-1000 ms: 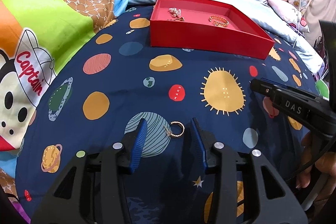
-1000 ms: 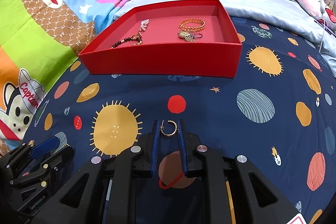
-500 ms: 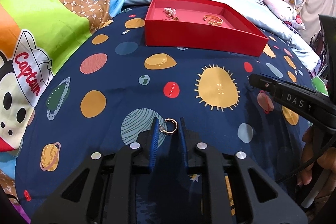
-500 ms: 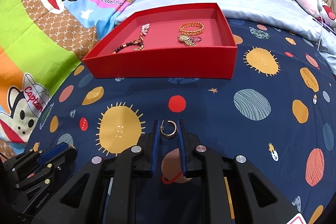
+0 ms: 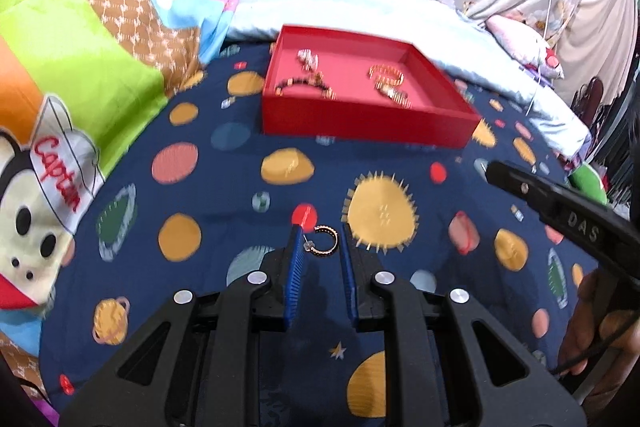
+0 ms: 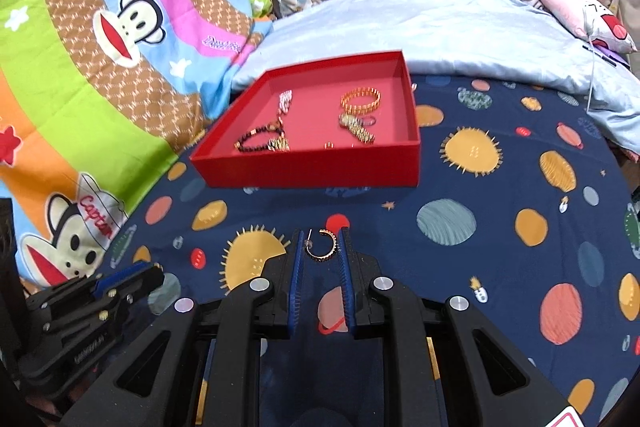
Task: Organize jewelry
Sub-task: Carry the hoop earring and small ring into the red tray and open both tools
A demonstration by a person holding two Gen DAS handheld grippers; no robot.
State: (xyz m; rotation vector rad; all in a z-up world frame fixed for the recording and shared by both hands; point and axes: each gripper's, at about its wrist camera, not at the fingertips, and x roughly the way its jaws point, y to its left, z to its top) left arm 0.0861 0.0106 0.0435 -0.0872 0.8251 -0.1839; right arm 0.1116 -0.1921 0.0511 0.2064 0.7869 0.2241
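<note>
Your left gripper (image 5: pixel 320 241) pinches a small gold hoop earring (image 5: pixel 323 242) between its blue pads (image 5: pixel 294 267), above the planet-print bedsheet (image 5: pixel 224 187). Beyond sits the red tray (image 5: pixel 360 119) holding bracelets; your right gripper (image 5: pixel 560 215) juts in from the right.

Shiny metal earring (image 5: pixel 323 241), matt cloth bedspread (image 5: pixel 224 187)

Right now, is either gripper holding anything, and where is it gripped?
Each holds a gold hoop earring across its width: left gripper on one earring, right gripper on the other.
</note>
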